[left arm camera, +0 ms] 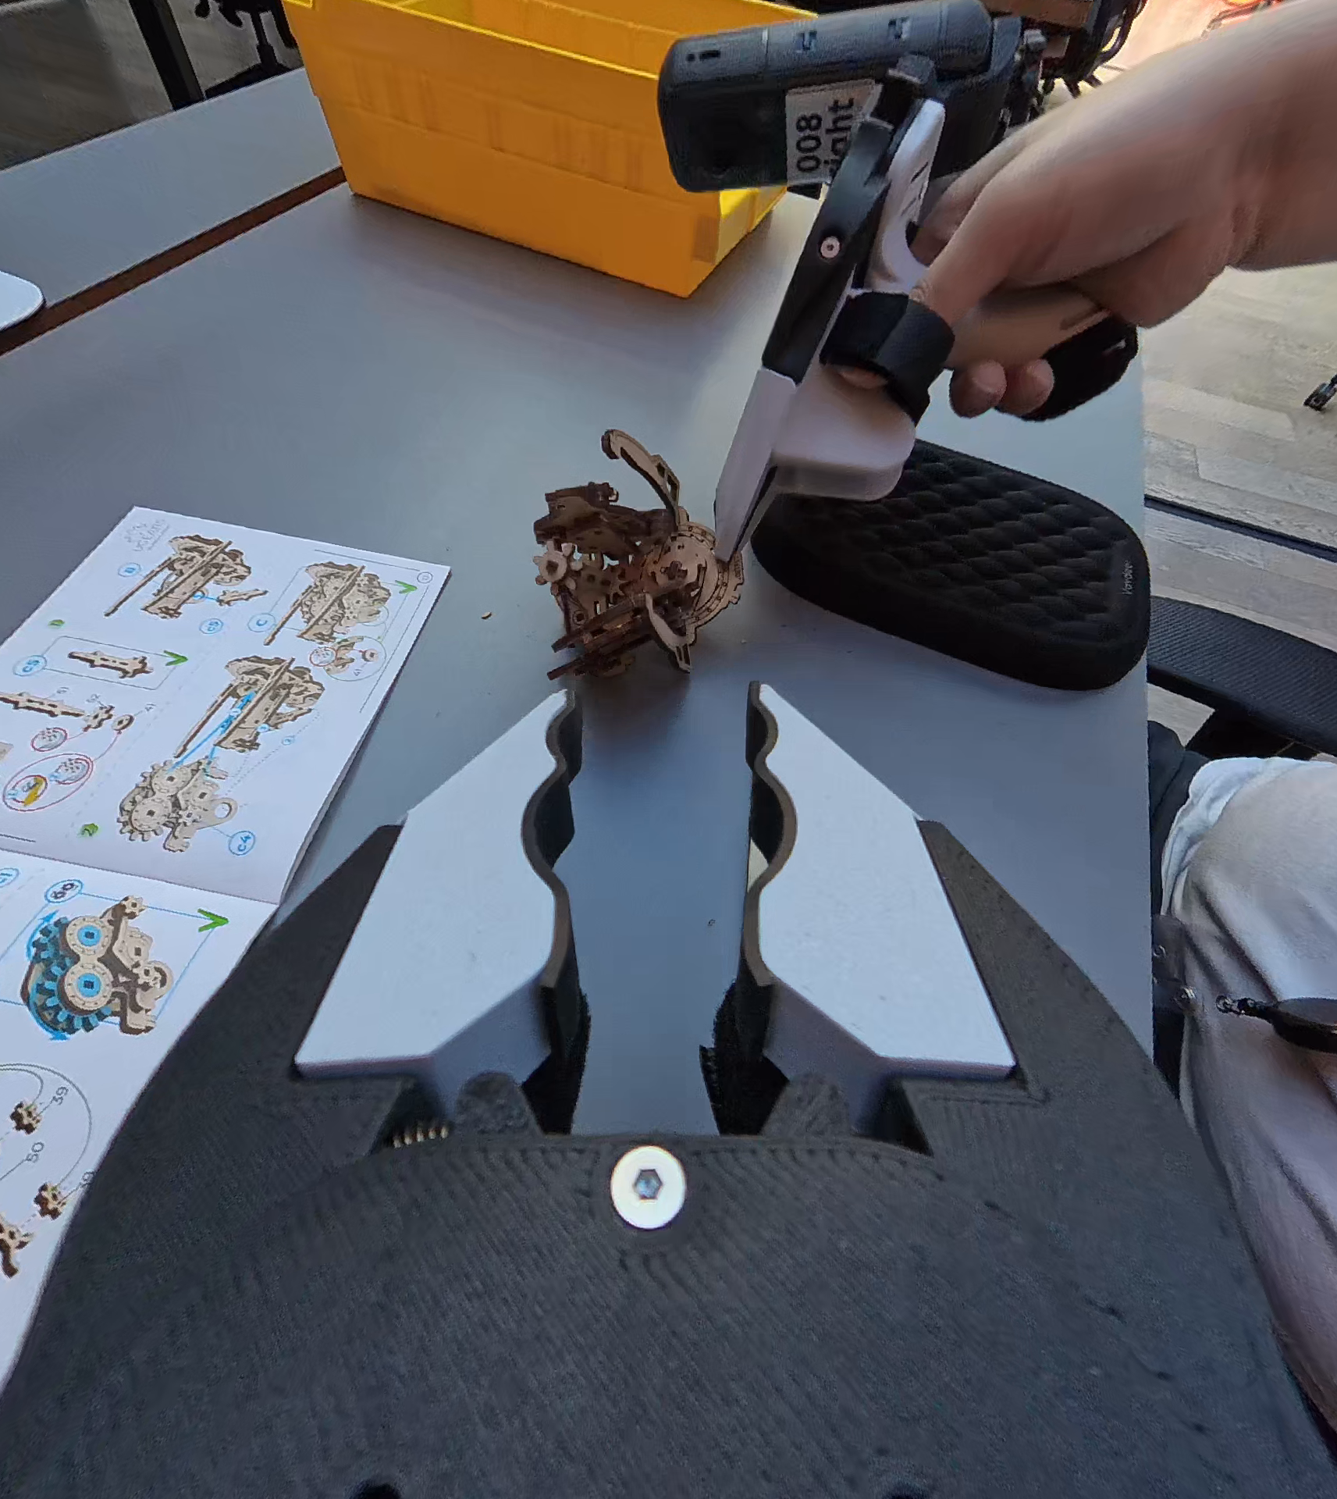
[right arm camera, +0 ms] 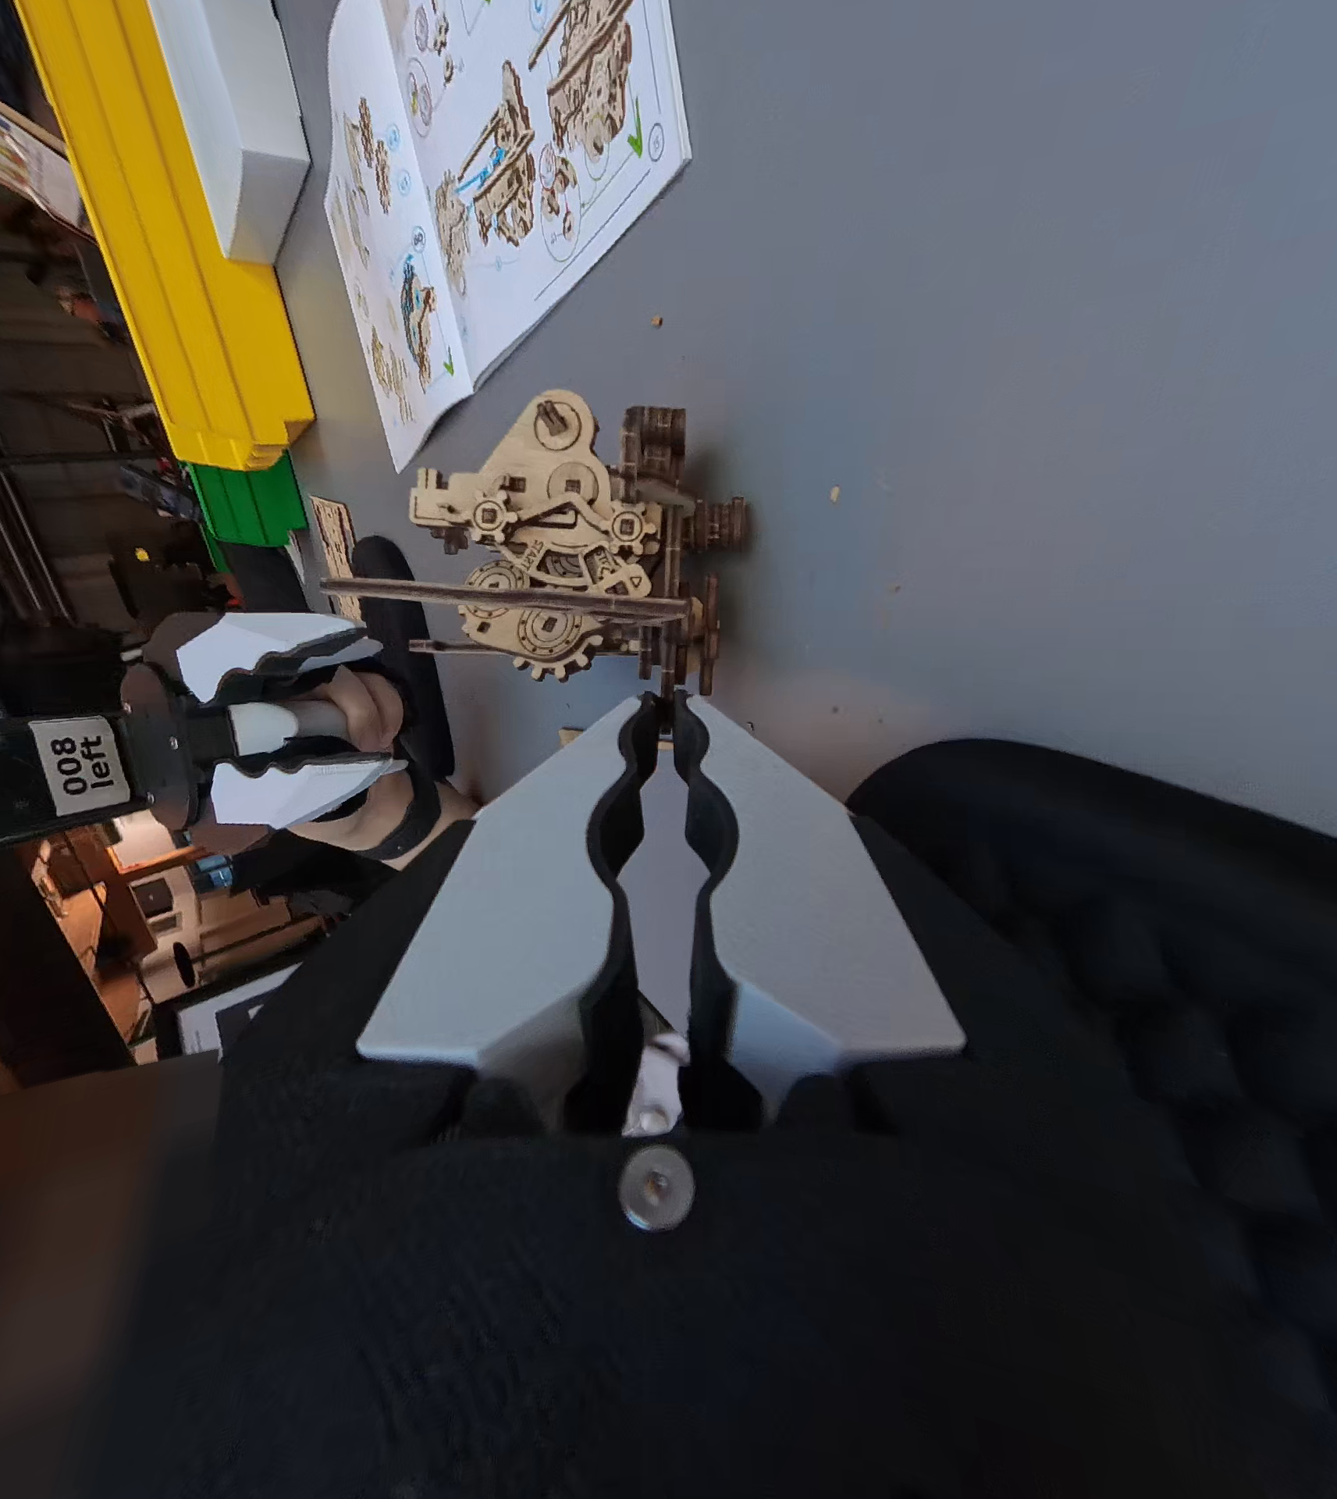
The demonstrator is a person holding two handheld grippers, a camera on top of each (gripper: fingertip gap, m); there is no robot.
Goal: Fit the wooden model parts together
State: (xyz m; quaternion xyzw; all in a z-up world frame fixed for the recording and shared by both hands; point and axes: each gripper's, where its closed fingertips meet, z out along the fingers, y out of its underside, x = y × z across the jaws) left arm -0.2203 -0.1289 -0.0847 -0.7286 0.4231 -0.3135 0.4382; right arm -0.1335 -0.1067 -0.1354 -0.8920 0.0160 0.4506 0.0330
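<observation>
Left gripper (left arm camera: 657, 706) hangs with fingers apart just in front of one wooden model (left arm camera: 632, 568) on the grey table (left arm camera: 284, 422), while right gripper (right arm camera: 666, 712) pinches its edge beside one booklet (left arm camera: 162, 689)

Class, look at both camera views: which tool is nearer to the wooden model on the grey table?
Right. The right tool pinches the wooden model at its edge; the left tool is open, just short of it, not touching.

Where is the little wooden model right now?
The wooden model sits on the grey table, mid-frame in the left wrist view, between the instruction booklet and black pad, pinched by the right gripper.
</observation>
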